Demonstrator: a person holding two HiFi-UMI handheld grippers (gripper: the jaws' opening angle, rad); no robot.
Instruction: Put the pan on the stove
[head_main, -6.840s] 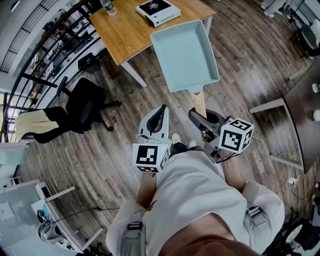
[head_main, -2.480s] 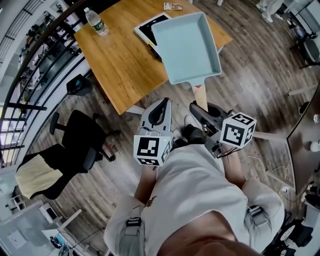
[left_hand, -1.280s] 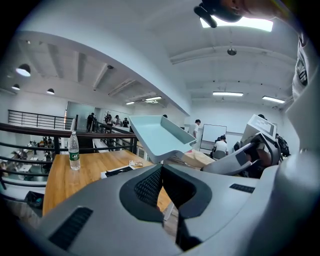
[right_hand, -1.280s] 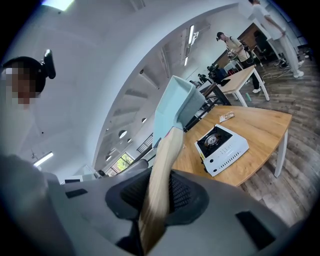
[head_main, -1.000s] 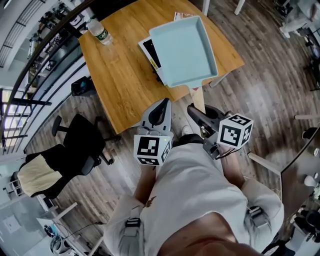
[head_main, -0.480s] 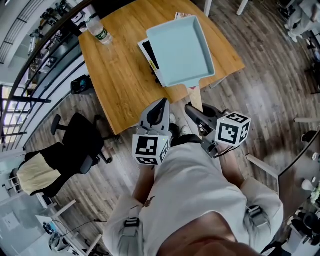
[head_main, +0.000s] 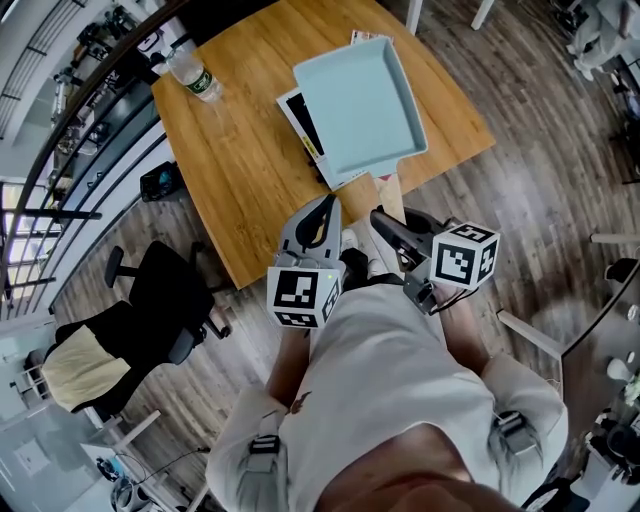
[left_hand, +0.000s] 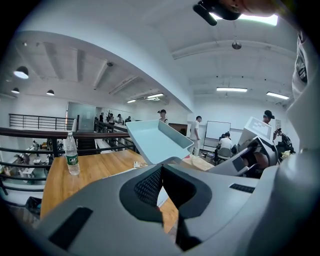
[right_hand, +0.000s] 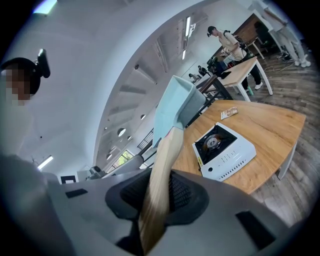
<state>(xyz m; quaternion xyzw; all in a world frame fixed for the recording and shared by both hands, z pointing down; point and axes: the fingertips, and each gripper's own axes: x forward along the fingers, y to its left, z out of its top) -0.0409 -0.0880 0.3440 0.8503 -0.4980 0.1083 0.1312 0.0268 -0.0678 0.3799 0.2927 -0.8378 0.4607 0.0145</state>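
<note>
You stand on a grey wood-plank floor (head_main: 540, 200). A light wooden worktop (head_main: 230, 150) is ahead, a black office chair (head_main: 160, 300) sits lower left by a dark railing (left_hand: 35, 131), and strip lights (left_hand: 232, 89) glow on the white ceiling.

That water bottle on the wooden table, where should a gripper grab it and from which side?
Take the water bottle round its straight body at the label, jaws level, coming from the near side of the table. It stands upright with nothing in front of it, and its neck narrows, so a mid-height side grip should hold best.
</note>
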